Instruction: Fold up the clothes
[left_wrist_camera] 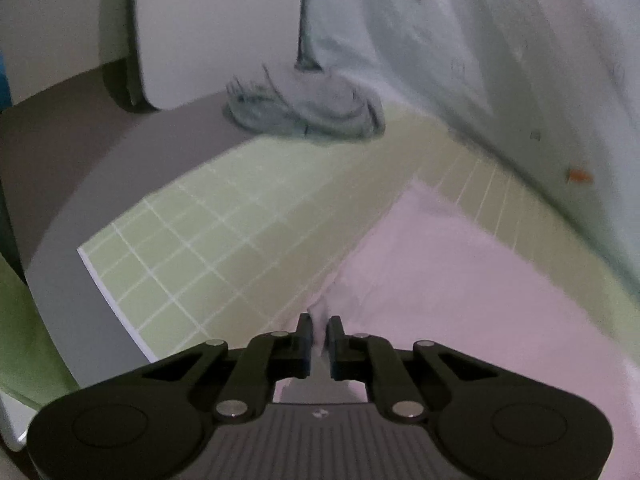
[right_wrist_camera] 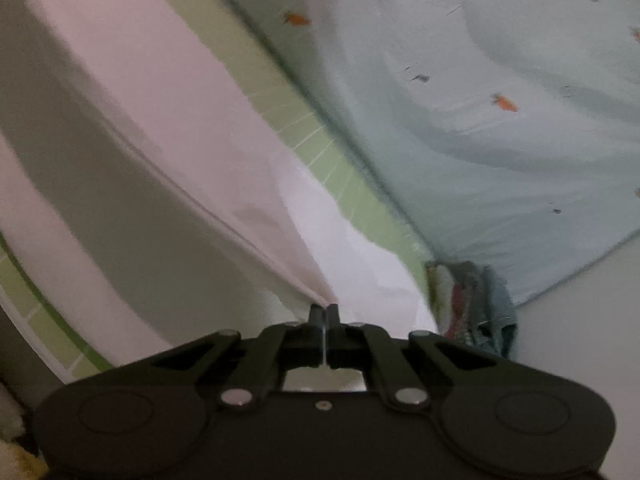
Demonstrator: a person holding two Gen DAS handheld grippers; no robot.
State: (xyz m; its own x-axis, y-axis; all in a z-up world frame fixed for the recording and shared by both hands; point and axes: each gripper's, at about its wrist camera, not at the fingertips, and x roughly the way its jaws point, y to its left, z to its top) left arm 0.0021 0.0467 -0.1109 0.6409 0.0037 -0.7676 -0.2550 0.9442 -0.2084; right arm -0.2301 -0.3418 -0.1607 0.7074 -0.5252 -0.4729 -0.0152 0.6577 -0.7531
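A: What lay under it all?
B: A green cutting mat [left_wrist_camera: 192, 248] with a pale grid, resting on a grey tabletop [left_wrist_camera: 60, 184].
A: And behind the table?
B: A white panel [left_wrist_camera: 216, 20] stood upright at the far edge, with a white wall [left_wrist_camera: 52, 20] beside it.
A: Anything else?
B: The mat's white edge [right_wrist_camera: 24, 320] showed in the right wrist view.

Pale pink cloth [left_wrist_camera: 460, 280] lifted off green grid mat [left_wrist_camera: 208, 232], edge taut
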